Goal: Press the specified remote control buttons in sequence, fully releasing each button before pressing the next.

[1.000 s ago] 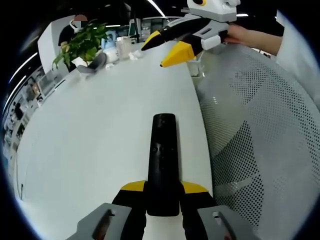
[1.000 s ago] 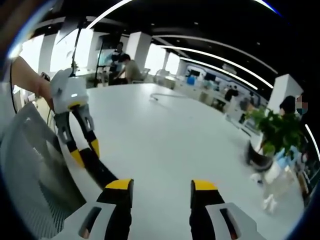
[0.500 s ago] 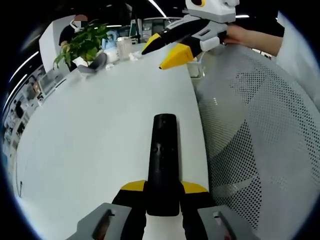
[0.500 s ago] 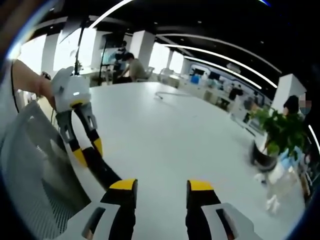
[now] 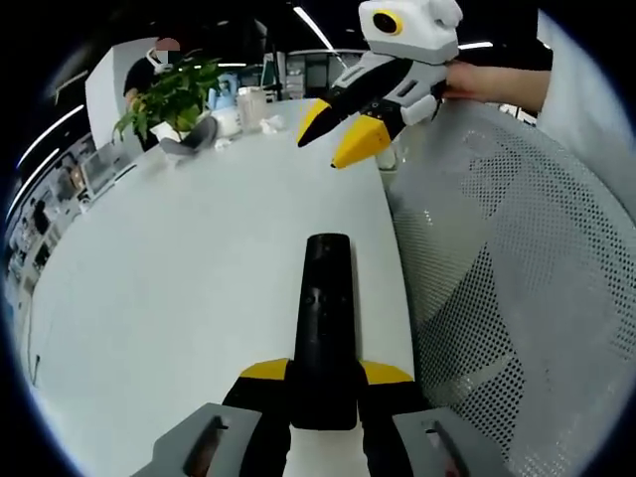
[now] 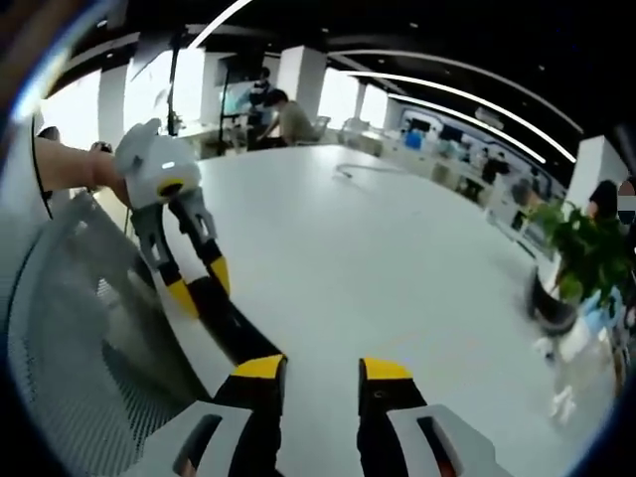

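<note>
A long black remote control point(image 5: 324, 308) points away from me over the white table point(image 5: 179, 268), with my left gripper point(image 5: 325, 374) shut on its near end. My right gripper point(image 5: 338, 132), held by a hand point(image 5: 487, 81), hovers above the table's far edge beyond the remote, its yellow tips slightly apart. In the right gripper view my right gripper point(image 6: 323, 370) stands open with a narrow gap and nothing between its fingers. There the left gripper point(image 6: 199, 286) comes in from the left, and the remote point(image 6: 237, 330) it holds runs toward my right gripper's left jaw.
A white mesh chair back point(image 5: 517, 288) stands right beside the table edge. A potted plant point(image 5: 174, 91) and some cups point(image 5: 248, 99) sit at the far end. A cable point(image 6: 348, 174) lies on the table, with people at desks point(image 6: 283, 114) behind.
My right gripper's jaws have drawn closer together. In the left gripper view it has shifted slightly right and looms larger. The remote stays held in the left gripper.
</note>
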The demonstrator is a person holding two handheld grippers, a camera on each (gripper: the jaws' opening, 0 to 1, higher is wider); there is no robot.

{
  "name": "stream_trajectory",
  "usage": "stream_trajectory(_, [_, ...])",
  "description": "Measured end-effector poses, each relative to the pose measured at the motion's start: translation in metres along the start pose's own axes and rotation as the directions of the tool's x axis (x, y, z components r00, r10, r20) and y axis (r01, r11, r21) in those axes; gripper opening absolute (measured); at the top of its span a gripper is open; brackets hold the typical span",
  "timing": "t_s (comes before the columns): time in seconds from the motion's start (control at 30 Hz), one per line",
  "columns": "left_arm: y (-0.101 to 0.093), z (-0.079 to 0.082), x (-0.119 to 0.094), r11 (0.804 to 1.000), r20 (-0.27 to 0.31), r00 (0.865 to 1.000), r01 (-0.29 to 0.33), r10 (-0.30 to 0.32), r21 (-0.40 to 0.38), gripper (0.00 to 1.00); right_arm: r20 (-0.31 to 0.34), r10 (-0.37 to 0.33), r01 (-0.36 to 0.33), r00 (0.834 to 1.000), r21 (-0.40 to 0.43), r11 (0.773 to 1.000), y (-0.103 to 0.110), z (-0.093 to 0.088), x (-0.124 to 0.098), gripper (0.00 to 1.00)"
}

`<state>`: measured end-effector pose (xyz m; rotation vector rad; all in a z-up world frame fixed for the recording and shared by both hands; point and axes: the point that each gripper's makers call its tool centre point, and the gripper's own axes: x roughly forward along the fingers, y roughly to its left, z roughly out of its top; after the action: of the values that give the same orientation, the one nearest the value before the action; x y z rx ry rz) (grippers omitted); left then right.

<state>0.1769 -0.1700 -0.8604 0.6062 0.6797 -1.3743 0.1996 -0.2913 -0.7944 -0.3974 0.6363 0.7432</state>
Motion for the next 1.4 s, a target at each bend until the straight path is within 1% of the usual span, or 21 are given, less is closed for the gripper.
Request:
stream_trajectory(0.13, [-0.001,0.0,0.0,1.0,0.048,0.999,-0.007,0.007,-0.006,0.25,-0.018,0.07,-0.07,0.997,0.008,0.998,0.011,-0.001,0.003,0.2])
stream_trajectory(0.23, [-0.002,0.001,-0.001,1.0,0.087,0.996,-0.012,0.013,-0.016,0.25,-0.042,0.145,-0.144,0.989,0.01,0.989,0.025,-0.002,0.006,0.14])
stream_trajectory(0.27, [-0.002,0.001,-0.001,1.0,0.091,0.996,-0.013,0.014,-0.018,0.25,-0.068,0.171,-0.171,0.983,0.004,0.985,0.029,-0.005,0.005,0.1])
stream_trajectory(0.37, [-0.002,0.002,0.0,1.0,0.092,0.996,-0.011,0.012,-0.011,0.25,-0.084,0.187,-0.191,0.979,-0.036,0.981,0.034,-0.004,0.009,0.02])
stream_trajectory(0.4, [-0.002,0.003,0.0,1.0,0.091,0.996,-0.01,0.011,-0.012,0.25,-0.096,0.205,-0.21,0.974,-0.044,0.977,0.037,-0.004,0.012,0.01])
stream_trajectory(0.5, [-0.003,0.002,0.0,1.0,0.099,0.995,-0.003,0.003,-0.004,0.25,-0.11,0.229,-0.235,0.967,-0.041,0.971,0.04,-0.003,0.02,0.0])
stream_trajectory(0.53, [-0.004,0.002,-0.001,1.0,0.106,0.994,0.004,-0.004,0.0,0.25,-0.127,0.242,-0.25,0.962,-0.051,0.967,0.042,-0.005,0.023,0.0])
stream_trajectory(0.67, [-0.008,0.001,-0.001,0.999,0.12,0.992,0.028,-0.031,0.02,0.25,-0.2,0.259,-0.282,0.945,-0.098,0.954,0.044,-0.016,0.031,0.0])
stream_trajectory(0.7, [-0.008,0.001,-0.001,0.999,0.121,0.992,0.03,-0.033,0.024,0.25,-0.204,0.258,-0.283,0.944,-0.102,0.954,0.044,-0.016,0.032,0.0])
stream_trajectory(0.83, [-0.008,0.003,-0.001,0.999,0.126,0.991,0.041,-0.045,0.034,0.25,-0.25,0.279,-0.317,0.927,-0.123,0.941,0.047,-0.025,0.035,0.0])
stream_trajectory(1.03, [-0.008,0.003,-0.001,0.998,0.116,0.992,0.042,-0.046,0.037,0.25,-0.289,0.295,-0.346,0.911,-0.144,0.927,0.051,-0.029,0.038,0.0])
stream_trajectory(1.13, [-0.008,0.002,-0.001,0.999,0.117,0.992,0.041,-0.045,0.035,0.25,-0.3,0.295,-0.352,0.907,-0.158,0.922,0.052,-0.029,0.04,0.0])
stream_trajectory(1.23, [-0.008,0.002,-0.001,0.998,0.118,0.992,0.042,-0.046,0.036,0.25,-0.33,0.292,-0.363,0.898,-0.178,0.915,0.054,-0.032,0.041,0.0])
stream_trajectory(1.4, [-0.007,0.003,-0.001,0.998,0.12,0.992,0.044,-0.049,0.039,0.25,-0.369,0.28,-0.354,0.886,-0.152,0.923,0.053,-0.03,0.043,0.0])
